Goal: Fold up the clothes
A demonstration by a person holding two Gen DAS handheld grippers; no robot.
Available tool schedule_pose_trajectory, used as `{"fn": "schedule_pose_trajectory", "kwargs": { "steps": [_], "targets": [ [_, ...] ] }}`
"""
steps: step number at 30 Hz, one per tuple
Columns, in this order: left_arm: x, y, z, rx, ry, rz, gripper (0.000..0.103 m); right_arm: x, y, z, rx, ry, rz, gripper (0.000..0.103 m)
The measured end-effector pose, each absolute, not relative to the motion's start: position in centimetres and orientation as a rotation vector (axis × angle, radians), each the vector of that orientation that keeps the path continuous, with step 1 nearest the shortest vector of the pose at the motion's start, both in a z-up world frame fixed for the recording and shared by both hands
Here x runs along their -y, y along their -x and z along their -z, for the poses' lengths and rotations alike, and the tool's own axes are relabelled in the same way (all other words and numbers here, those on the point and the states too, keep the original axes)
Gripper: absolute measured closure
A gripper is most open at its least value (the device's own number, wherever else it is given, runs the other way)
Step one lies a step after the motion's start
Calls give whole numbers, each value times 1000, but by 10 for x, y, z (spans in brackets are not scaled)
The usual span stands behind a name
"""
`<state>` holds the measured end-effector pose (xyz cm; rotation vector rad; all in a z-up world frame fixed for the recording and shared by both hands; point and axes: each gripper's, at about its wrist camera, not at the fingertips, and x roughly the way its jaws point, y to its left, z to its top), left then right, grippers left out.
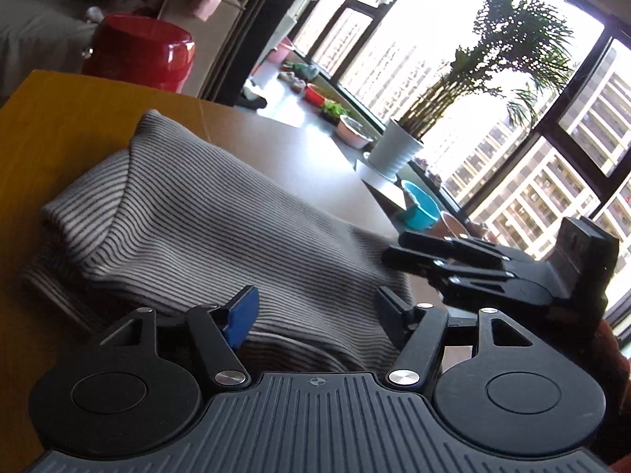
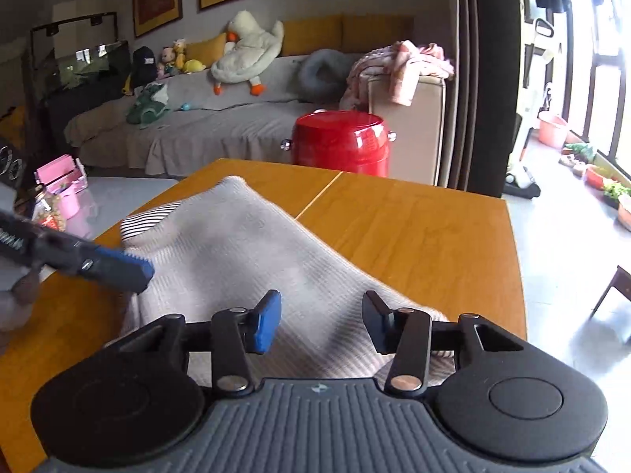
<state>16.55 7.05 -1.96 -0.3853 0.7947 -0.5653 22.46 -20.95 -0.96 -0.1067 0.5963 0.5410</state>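
A grey, finely striped garment [image 1: 205,213] lies bunched and partly folded on the orange wooden table [image 1: 51,149]. My left gripper [image 1: 315,311] is open, and its blue-padded and black fingers straddle the garment's near edge. The right gripper [image 1: 394,248] comes in from the right, with its tips at the cloth's right edge. In the right wrist view the same garment [image 2: 236,252] stretches away across the table [image 2: 414,228]. The right gripper [image 2: 321,319] is open just above the garment's near hem. The left gripper [image 2: 138,272] reaches in from the left and touches the cloth's left side.
A red round stool [image 2: 341,144] stands beyond the table's far edge, in front of a grey sofa [image 2: 221,126] with plush toys. A pink box [image 2: 63,181] sits on a low table to the left. A white plant pot [image 1: 394,153] and bowls stand by the window.
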Motion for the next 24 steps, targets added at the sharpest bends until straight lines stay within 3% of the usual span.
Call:
{"fn": "schedule_pose_trajectory", "kwargs": {
  "steps": [10, 20, 24],
  "targets": [
    [-62, -182, 36, -802, 315, 542, 37, 215, -243, 45, -657, 78, -501, 56],
    [-71, -204, 37, -754, 298, 487, 38, 216, -197, 45, -680, 20, -535, 56],
    [-76, -212, 35, -735, 282, 443, 38, 200, -178, 44, -688, 11, -601, 44]
  ]
}}
